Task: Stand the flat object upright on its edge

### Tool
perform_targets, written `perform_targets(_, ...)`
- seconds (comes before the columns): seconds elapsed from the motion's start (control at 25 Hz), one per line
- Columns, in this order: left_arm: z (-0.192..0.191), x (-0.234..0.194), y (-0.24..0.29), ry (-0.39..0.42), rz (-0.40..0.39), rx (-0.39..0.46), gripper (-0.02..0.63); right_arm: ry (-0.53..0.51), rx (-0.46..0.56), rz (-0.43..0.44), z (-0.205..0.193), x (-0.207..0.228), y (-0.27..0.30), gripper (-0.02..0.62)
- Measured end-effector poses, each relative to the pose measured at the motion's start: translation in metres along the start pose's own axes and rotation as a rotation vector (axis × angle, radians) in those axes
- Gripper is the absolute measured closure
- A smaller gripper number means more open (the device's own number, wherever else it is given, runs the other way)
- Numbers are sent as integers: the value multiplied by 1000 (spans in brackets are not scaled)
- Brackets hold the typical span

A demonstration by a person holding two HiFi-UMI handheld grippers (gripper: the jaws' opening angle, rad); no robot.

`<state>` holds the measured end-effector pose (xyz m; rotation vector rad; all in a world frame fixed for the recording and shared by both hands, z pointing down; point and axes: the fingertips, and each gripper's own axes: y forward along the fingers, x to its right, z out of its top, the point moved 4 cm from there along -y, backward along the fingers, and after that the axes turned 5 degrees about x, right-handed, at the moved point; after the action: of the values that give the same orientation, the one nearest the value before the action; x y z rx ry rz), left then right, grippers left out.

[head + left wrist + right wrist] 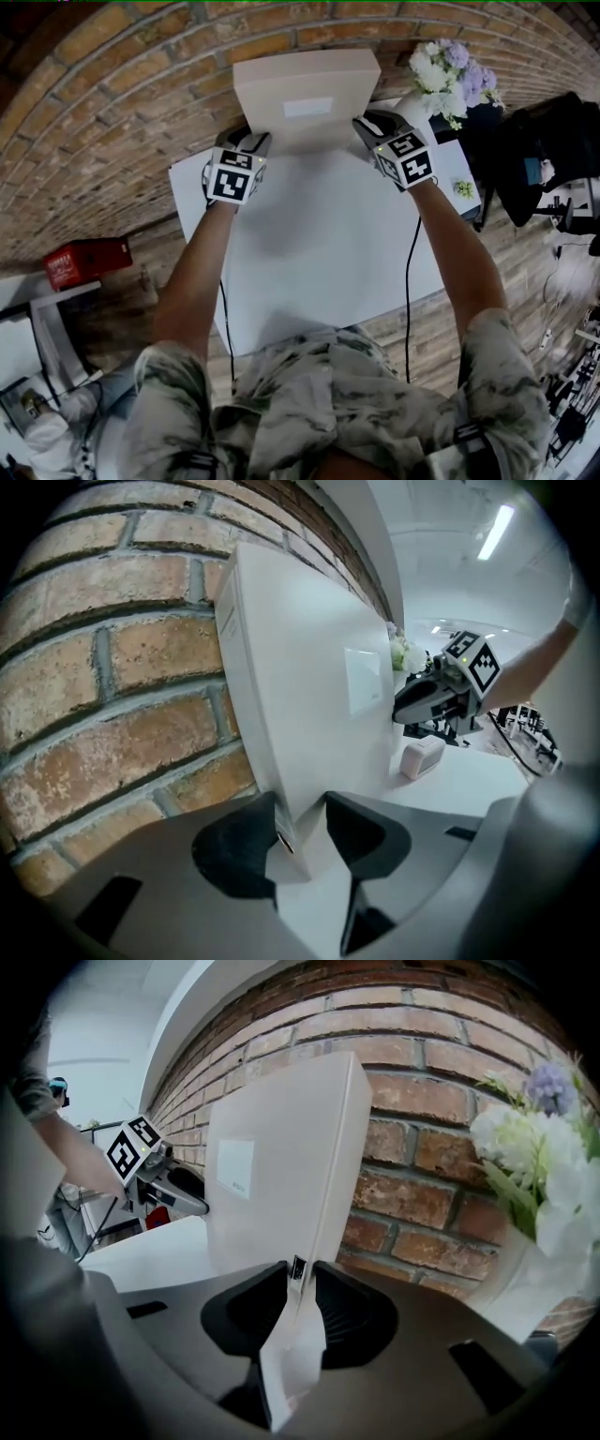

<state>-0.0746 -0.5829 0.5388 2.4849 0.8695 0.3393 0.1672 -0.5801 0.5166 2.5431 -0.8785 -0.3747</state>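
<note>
The flat object (pixel 307 94), a thin white slab with a small pale label on its face, stands nearly upright at the far end of the white table (pixel 319 244), close to the brick wall. My left gripper (pixel 251 141) is shut on its lower left edge, and the pads clamp that corner (pixel 300 832) in the left gripper view. My right gripper (pixel 370 127) is shut on the right edge (pixel 300 1293). Each gripper view shows the slab (pixel 309 667) (pixel 272 1166) and the other gripper across it. I cannot tell whether the lower edge touches the table.
The brick wall (pixel 141 75) runs directly behind the slab. A vase of white and purple flowers (pixel 450 70) stands at the table's far right corner. A small white block (pixel 420 758) lies on the table. A red box (pixel 86 262) sits on the floor to the left.
</note>
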Motion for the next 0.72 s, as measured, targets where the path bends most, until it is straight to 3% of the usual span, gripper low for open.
perform_targets(0.72,2,-14,15,-9,9,5,420,35,-7,-32,3,14,21,479)
